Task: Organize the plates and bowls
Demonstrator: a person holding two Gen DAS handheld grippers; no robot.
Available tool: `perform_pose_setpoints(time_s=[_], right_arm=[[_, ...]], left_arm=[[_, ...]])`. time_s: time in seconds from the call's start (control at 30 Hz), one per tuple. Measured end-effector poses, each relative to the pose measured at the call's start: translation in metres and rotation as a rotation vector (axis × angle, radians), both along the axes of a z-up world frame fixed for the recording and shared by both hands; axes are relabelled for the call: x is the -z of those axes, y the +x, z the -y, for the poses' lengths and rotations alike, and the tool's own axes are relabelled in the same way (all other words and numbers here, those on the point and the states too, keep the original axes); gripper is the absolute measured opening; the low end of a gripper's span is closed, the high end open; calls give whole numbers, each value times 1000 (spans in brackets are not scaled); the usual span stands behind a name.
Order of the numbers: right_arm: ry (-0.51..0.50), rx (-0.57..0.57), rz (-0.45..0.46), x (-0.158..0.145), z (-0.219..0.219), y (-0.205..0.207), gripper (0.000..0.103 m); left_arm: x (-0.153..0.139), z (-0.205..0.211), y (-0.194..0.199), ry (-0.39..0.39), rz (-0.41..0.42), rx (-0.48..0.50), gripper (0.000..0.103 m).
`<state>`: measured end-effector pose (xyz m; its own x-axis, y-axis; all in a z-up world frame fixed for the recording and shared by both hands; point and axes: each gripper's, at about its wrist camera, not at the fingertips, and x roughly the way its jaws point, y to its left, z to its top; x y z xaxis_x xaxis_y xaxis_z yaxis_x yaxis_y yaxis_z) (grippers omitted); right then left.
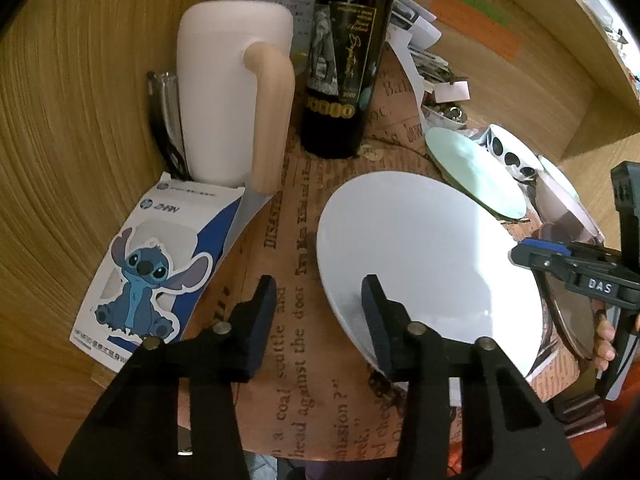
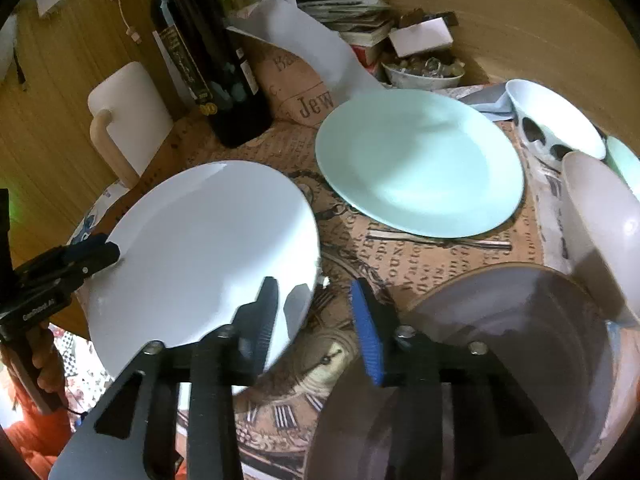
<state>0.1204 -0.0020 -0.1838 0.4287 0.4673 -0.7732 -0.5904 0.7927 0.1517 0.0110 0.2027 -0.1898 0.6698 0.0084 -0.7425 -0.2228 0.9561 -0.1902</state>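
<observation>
- Wood-grain walls close in behind a small tabletop point(image 2: 432, 256) covered with a brown newsprint-pattern cloth, crowded toward its far edge.
- At the near left part of the tabletop lies a white plate point(image 1: 424, 256), its near rim reaching the near edge.
- The left gripper point(image 1: 320, 296) straddles the plate's left rim: one black finger stands over the plate, the other over the bare cloth. The jaws are fairly narrow, with a clear gap between the pads; whether they press on the rim I cannot tell.
- The right gripper point(image 2: 314, 304) straddles the opposite rim the same way, one finger over the plate and its blue-padded finger over the cloth. Its gap is narrow too; contact with the rim cannot be told.
- A pale green plate point(image 2: 416, 168) lies flat near the middle of the tabletop, apart from the white one.
- Near the right edge stand a white bowl with dark spots point(image 2: 556, 124) and a pinkish bowl point(image 2: 600, 220); a grey-brown bowl point(image 2: 520, 360) sits at the near right corner.
- By the far left edge stand a dark wine bottle point(image 1: 344, 68) and a white jug with a pale wooden handle point(image 1: 224, 92), with a cartoon-printed box point(image 1: 152, 264) in front of the jug.
</observation>
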Motion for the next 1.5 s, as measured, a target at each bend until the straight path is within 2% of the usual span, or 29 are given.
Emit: perform_pose_setpoints(time_s=[0.1, 0.27, 0.57, 0.8, 1.03, 1.5], right_arm=[[-4, -2, -16, 2, -3, 1, 29], [-5, -20, -37, 3, -10, 2, 26], [-19, -18, -16, 4, -17, -2, 26], [-26, -16, 18, 1, -17, -6, 26], [29, 15, 14, -6, -8, -5, 26], [88, 49, 104, -33, 19, -14, 26]], left_arm=[[4, 0, 2, -36, 0, 30, 33], [6, 6, 5, -53, 6, 76, 26], [4, 9, 9, -61, -13, 83, 26], [5, 14, 8, -30, -9, 53, 26], [-6, 19, 6, -21, 27, 50, 26], [-35, 46, 9, 26, 113, 80, 27]])
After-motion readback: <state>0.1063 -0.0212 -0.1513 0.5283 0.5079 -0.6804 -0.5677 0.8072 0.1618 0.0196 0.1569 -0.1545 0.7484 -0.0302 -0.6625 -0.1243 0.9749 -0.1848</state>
